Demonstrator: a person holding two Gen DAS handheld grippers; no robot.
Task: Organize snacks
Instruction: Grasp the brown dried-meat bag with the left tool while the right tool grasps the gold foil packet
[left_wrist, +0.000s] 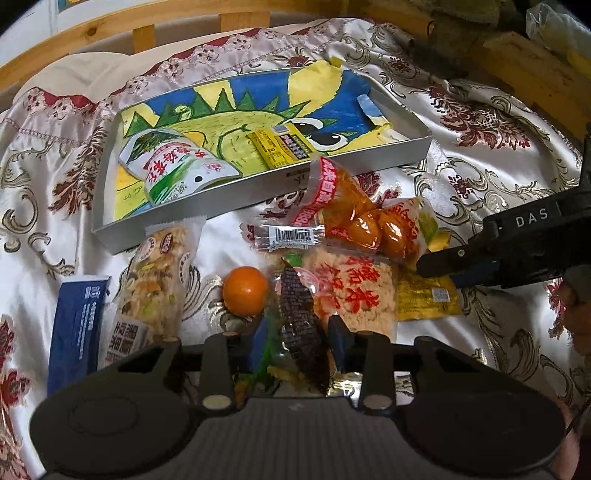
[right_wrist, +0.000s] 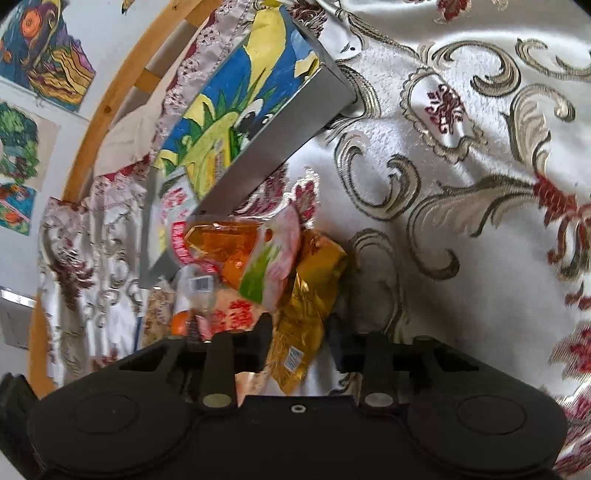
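Your left claw (left_wrist: 293, 343) hangs released around the dark snack packet (left_wrist: 301, 325), whose long axis runs straight ahead; your right claw (right_wrist: 299, 332), also released, straddles the gold packet (right_wrist: 306, 295) on the bed.

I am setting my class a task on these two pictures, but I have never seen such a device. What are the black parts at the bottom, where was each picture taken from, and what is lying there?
There is no robot here. A person holds tongs in each hand, each with a camera looking along its two fingers. One picture is from the left tongs, the other from the right tongs. On a patterned cloth lie snack packets, an orange fruit and a grey tray holding two packets. The left tongs straddle a dark packet; the right straddle a gold packet. Whether either is squeezing, I cannot tell.
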